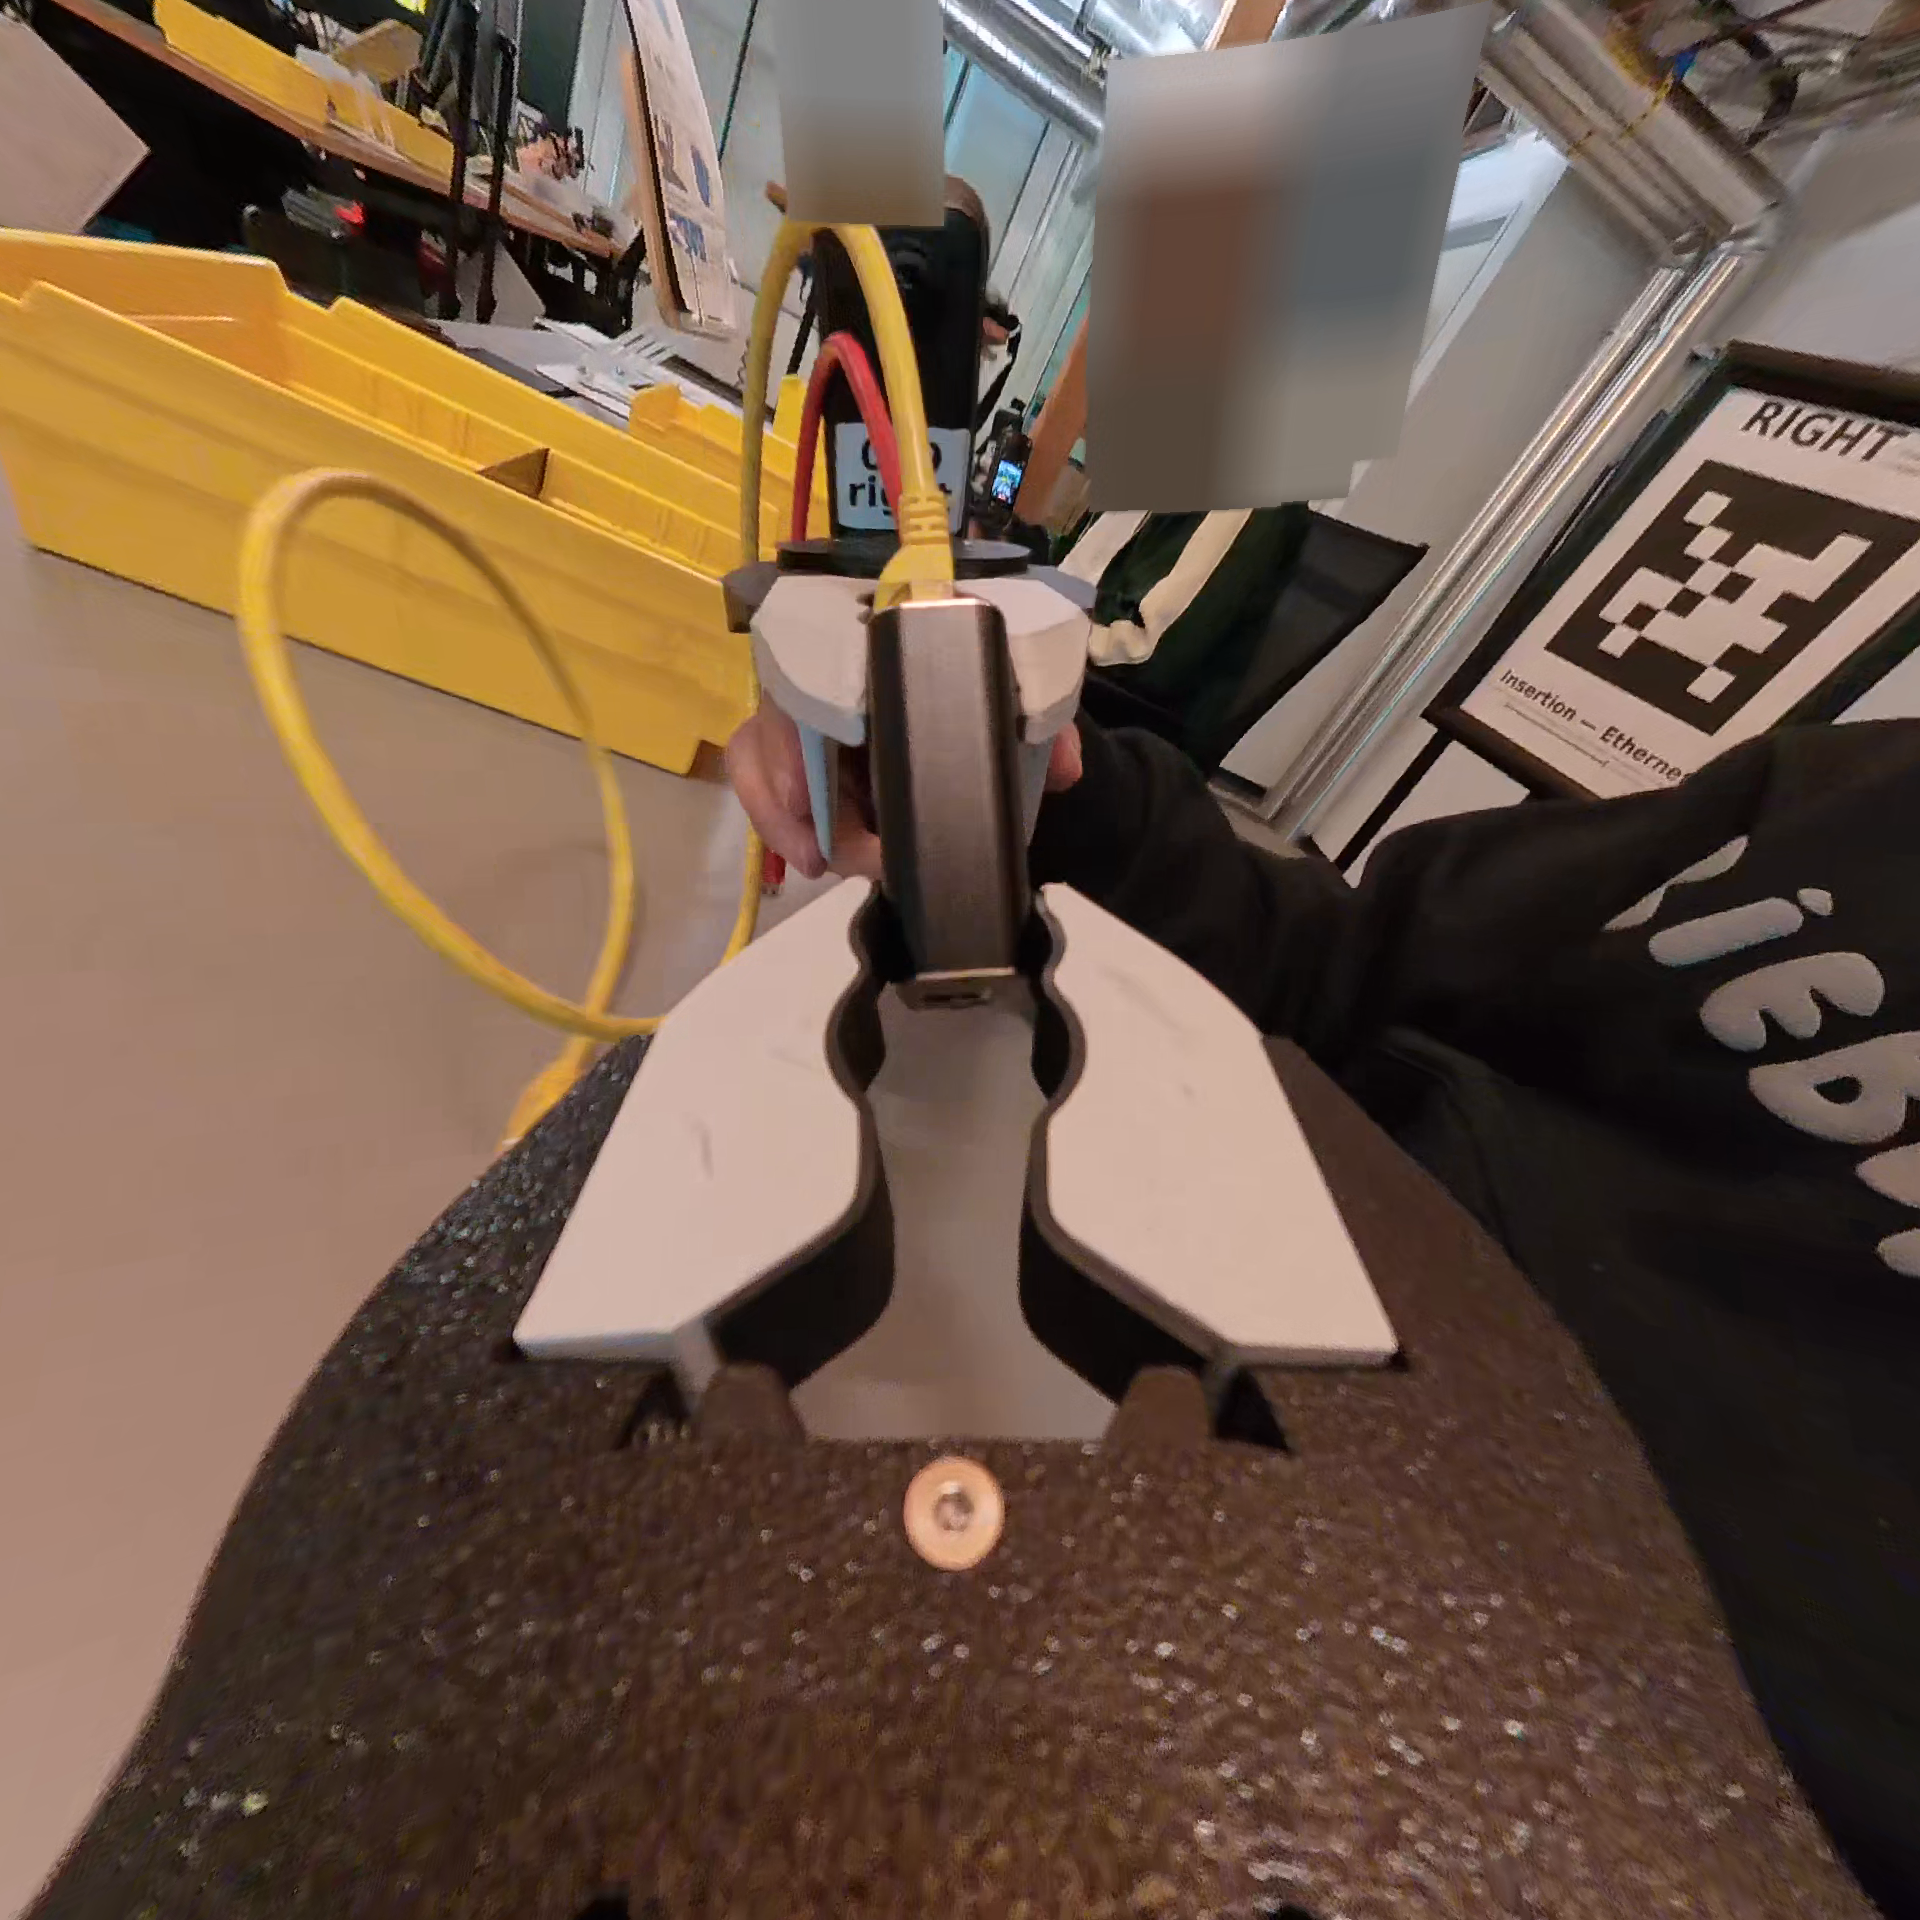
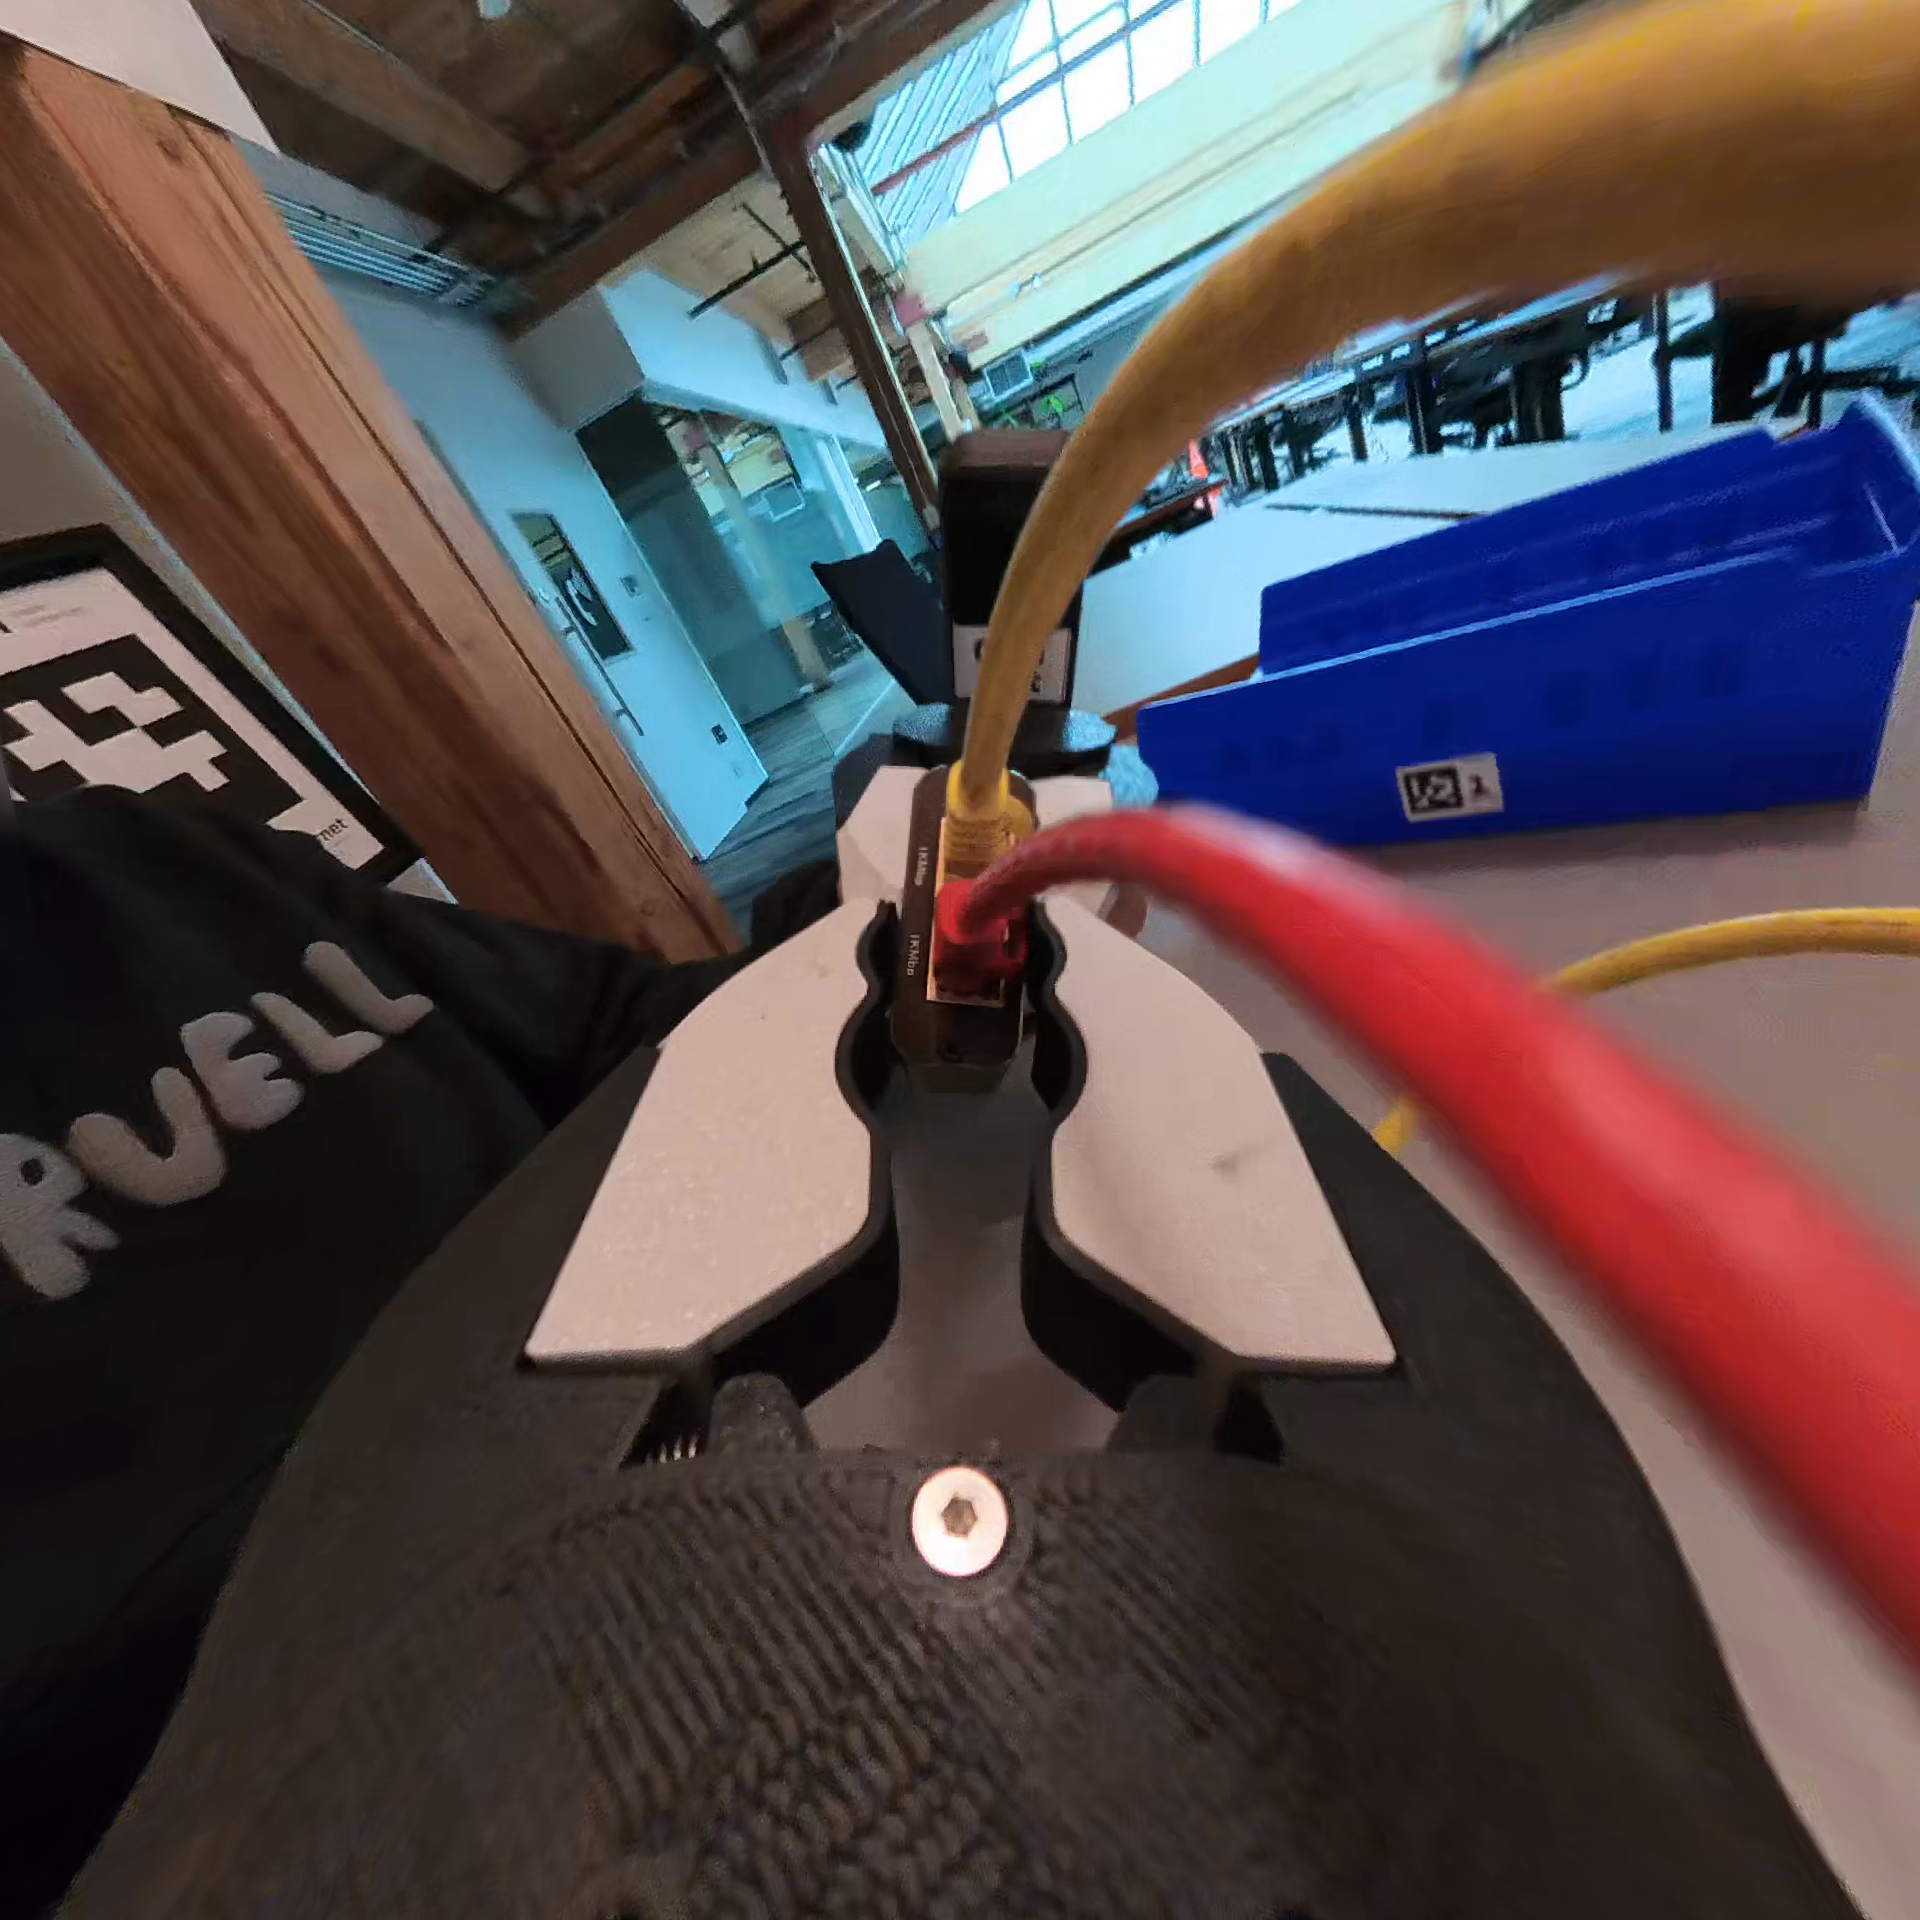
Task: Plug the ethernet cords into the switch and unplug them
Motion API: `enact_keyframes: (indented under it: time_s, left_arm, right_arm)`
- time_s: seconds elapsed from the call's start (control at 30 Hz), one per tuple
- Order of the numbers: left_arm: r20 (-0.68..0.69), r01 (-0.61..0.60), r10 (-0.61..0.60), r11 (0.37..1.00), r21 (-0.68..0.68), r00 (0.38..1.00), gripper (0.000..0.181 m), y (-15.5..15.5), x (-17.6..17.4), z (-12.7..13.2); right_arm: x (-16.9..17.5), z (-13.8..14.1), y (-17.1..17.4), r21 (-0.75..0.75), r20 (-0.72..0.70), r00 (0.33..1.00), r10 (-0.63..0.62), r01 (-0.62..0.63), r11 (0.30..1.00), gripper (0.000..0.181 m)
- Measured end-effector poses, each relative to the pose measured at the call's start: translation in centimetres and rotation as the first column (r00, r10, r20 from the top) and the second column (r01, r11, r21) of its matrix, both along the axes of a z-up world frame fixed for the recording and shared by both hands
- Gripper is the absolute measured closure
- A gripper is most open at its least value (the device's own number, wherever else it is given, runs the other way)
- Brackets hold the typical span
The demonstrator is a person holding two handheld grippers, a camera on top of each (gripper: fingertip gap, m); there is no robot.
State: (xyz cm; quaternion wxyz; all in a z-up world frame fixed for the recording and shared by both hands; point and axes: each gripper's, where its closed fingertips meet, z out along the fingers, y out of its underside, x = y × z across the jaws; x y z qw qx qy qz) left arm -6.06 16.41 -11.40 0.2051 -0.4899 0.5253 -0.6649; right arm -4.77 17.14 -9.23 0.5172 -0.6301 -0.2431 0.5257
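A small dark switch [image 1: 940, 779] is held between both grippers, above the grey table [image 1: 208, 987]. My left gripper [image 1: 951, 935] is shut on its near end. My right gripper [image 1: 920, 644] clamps the far end, with a hand behind it. In the right wrist view my right gripper [image 2: 961, 997] is shut on the switch [image 2: 961, 1055]. A red plug [image 2: 971, 940] and a yellow plug [image 2: 977, 826] sit in its ports. The red cord [image 2: 1558, 1143] and the yellow cord [image 2: 1195, 416] arch up over the camera. The left gripper's fingers [image 2: 873, 831] show at the far end.
Yellow bins [image 1: 312, 468] stand at the back left of the table. A blue bin [image 2: 1558, 707] stands on the other side. The yellow cord loops on the table [image 1: 416, 831] and its free plug [image 1: 540, 1101] lies there. A framed marker board [image 1: 1714, 603] and a wooden post [image 2: 260, 468] stand behind a person's black sleeve [image 1: 1558, 987].
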Motion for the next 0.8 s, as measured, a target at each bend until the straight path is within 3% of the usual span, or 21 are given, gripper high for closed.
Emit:
enact_keyframes:
  time_s: [0.17,0.3,0.37,0.43,0.53,0.6,0.67,0.8]
  left_arm:
    - [-0.028,-0.004,0.004,1.000,0.010,1.000,0.158,0.3,-0.1,-0.6]
    - [0.149,-0.086,0.077,0.995,0.056,0.986,0.157,1.2,-0.1,1.3]
    - [0.240,-0.219,0.178,0.963,0.157,0.954,0.154,2.1,0.1,2.0]
    - [0.346,-0.361,0.241,0.866,0.345,0.907,0.142,2.5,0.1,2.4]
    - [0.427,-0.474,0.233,0.601,0.643,0.874,0.111,2.2,0.3,1.6]
    - [0.447,-0.496,0.218,0.448,0.744,0.867,0.108,2.1,0.8,1.1]
    - [0.455,-0.507,0.224,0.374,0.776,0.862,0.105,2.0,1.4,0.6]
    - [0.472,-0.541,0.272,0.321,0.777,0.839,0.103,2.7,2.1,-0.1]
  right_arm:
    - [-0.1,-1.7,-0.1,-0.024,0.030,0.999,-0.029,0.030,0.999,0.159]
    - [0.0,-0.5,0.3,-0.027,-0.163,0.979,-0.120,0.118,0.993,0.159]
    - [0.2,-0.2,0.6,-0.076,-0.236,0.963,-0.132,0.117,0.990,0.158]
    - [1.2,0.2,1.2,-0.197,-0.337,0.922,-0.192,0.130,0.972,0.158]
    - [1.8,-0.3,1.7,-0.343,-0.381,0.891,-0.247,0.112,0.933,0.158]
    - [1.2,-0.9,1.4,-0.371,-0.357,0.905,-0.232,0.091,0.924,0.158]
    - [0.6,-0.9,1.0,-0.381,-0.366,0.904,-0.220,0.070,0.922,0.159]
    - [-0.1,-0.7,0.6,-0.381,-0.374,0.905,-0.202,0.049,0.923,0.159]
